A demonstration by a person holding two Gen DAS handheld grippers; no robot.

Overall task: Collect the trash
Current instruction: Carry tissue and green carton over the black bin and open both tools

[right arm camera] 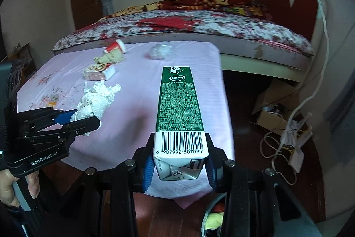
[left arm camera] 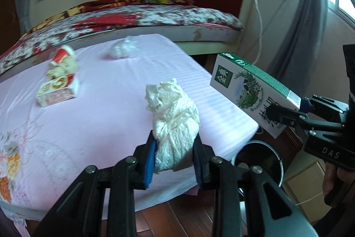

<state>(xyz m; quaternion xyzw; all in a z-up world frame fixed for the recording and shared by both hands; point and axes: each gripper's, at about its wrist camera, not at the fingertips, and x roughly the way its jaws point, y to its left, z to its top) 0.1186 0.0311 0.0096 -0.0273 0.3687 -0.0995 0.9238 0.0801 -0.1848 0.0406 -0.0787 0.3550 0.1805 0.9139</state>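
My left gripper (left arm camera: 174, 148) is shut on a crumpled white paper wad (left arm camera: 175, 117), held above the near edge of the pink-covered table (left arm camera: 93, 117). In the right wrist view that left gripper (right arm camera: 86, 123) shows at the left with the paper wad (right arm camera: 95, 101). My right gripper (right arm camera: 180, 161) is shut on the base of a green and white milk carton (right arm camera: 180, 108), which points away over the table's right side. The carton (left arm camera: 253, 90) and right gripper (left arm camera: 286, 112) also show at the right of the left wrist view. A dark round trash bin (left arm camera: 261, 159) stands on the floor below the table corner; its rim (right arm camera: 213, 210) shows under the carton.
On the table lie a crushed red and white paper cup (left arm camera: 63, 61), a small red and white box (left arm camera: 56, 93) and a clear plastic wad (left arm camera: 122, 48). A bed (right arm camera: 199, 23) runs behind the table. Cables and a power strip (right arm camera: 295, 154) lie on the floor at right, beside a cardboard box (right arm camera: 273, 108).
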